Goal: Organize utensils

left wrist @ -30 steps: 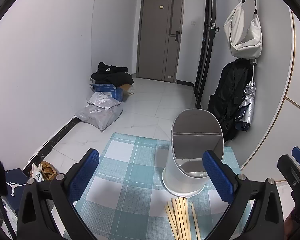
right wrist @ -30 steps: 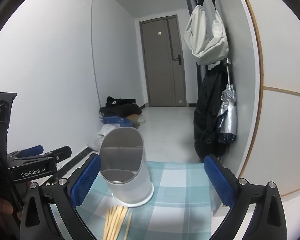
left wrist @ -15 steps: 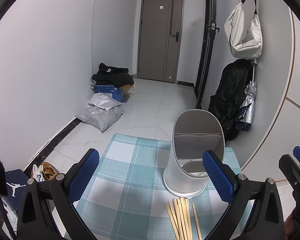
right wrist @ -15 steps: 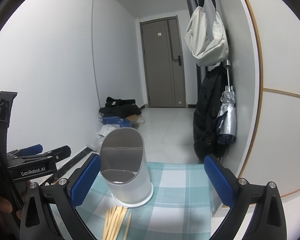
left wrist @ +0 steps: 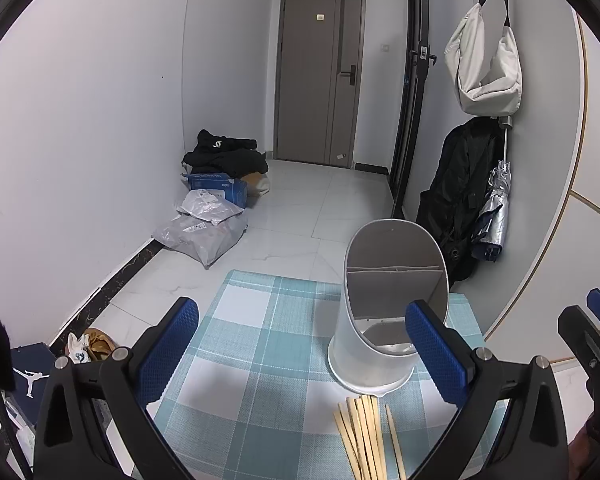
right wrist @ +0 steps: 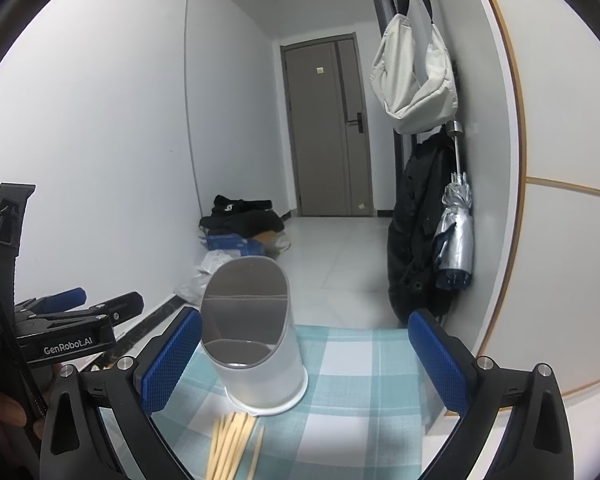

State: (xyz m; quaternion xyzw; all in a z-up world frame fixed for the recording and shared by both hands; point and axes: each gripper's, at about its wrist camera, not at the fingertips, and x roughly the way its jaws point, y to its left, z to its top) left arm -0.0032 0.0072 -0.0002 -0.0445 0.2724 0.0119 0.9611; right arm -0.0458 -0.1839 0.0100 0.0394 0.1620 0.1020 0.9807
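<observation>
A white and grey utensil holder (left wrist: pixel 384 320) with a slanted top and inner dividers stands upright on a blue checked cloth (left wrist: pixel 268 360). A bundle of wooden chopsticks (left wrist: pixel 364 436) lies on the cloth just in front of it. My left gripper (left wrist: pixel 304 360) is open and empty above the cloth, left of the holder. In the right wrist view the holder (right wrist: pixel 256 340) and chopsticks (right wrist: pixel 232 444) sit at lower left. My right gripper (right wrist: pixel 304 360) is open and empty above them.
The cloth covers a small table whose far edge drops to a white tiled floor. Bags and a blue box (left wrist: pixel 216 216) lie by the left wall. A black coat and umbrella (left wrist: pixel 468 200) hang on the right wall, close to the table.
Both views have shifted very slightly; the holder sits a little further right in the left wrist view. Both grippers stay open and empty.
</observation>
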